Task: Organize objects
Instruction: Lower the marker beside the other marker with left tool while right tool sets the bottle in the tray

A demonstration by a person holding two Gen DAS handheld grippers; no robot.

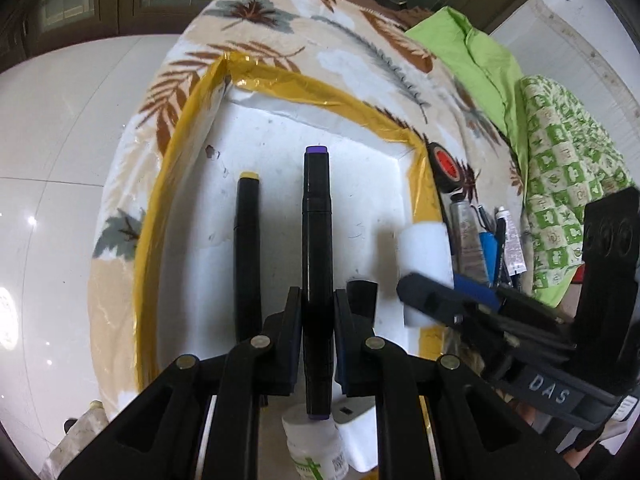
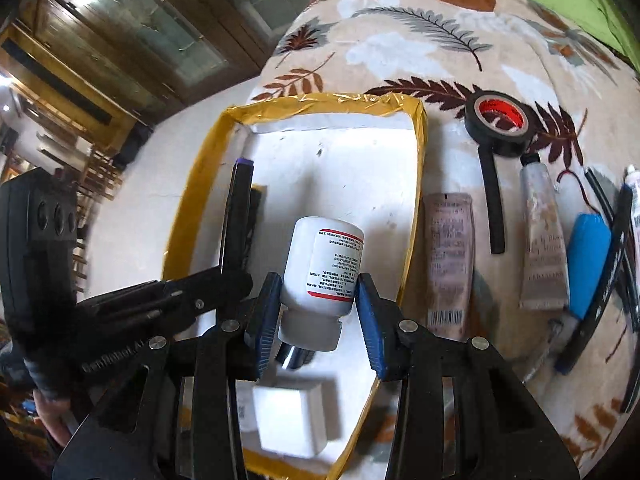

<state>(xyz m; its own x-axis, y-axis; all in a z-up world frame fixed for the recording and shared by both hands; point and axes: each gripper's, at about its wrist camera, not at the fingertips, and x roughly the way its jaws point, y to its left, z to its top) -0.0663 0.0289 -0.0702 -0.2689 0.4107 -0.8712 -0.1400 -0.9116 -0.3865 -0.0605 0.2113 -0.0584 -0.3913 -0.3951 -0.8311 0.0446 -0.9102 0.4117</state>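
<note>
Two grippers work over the white tray point(image 2: 416, 184), both loaded for drop-off. Left gripper point(image 1: 318, 320) pinches a purple-capped marker point(image 1: 316, 248) lengthwise, parallel w/ the yellow-capped marker point(image 1: 248, 248) already lying in the tray. Right gripper point(image 2: 318, 312) clamps a white pill bottle point(image 2: 324, 264) by its body, cap toward the camera, above tray centre. Beyond the tray's right rim: tubes, black tape roll point(image 2: 500, 124), still unsorted.
</note>
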